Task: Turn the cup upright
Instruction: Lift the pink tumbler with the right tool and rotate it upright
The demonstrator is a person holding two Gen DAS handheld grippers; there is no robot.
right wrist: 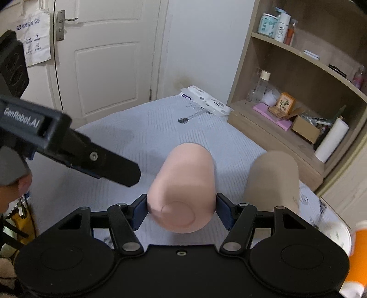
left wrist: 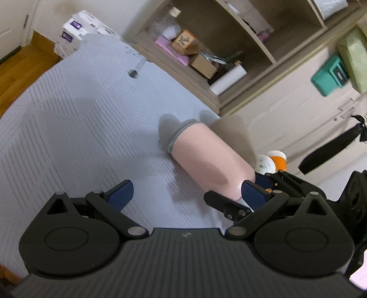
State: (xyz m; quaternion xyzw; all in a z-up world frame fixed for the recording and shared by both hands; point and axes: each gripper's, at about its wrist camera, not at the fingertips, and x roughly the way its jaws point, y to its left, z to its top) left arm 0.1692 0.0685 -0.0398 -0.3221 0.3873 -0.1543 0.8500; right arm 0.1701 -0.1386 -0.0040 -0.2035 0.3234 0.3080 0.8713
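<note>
Right wrist view hides the pink cup's [right wrist: 183, 183] mouth; its base faces the camera, long axis pointing away, clamped between the right gripper's [right wrist: 181, 212] pads. The left gripper [left wrist: 183, 193] stands wide beside it.

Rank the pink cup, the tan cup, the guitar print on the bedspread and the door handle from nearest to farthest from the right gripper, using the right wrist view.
1. Pink cup: between the right gripper's fingers, clamped near its base.
2. Tan cup: just right of the gripper, on the bed.
3. Guitar print: farther up the bedspread, ahead.
4. Door handle: on the door, far upper left.
</note>
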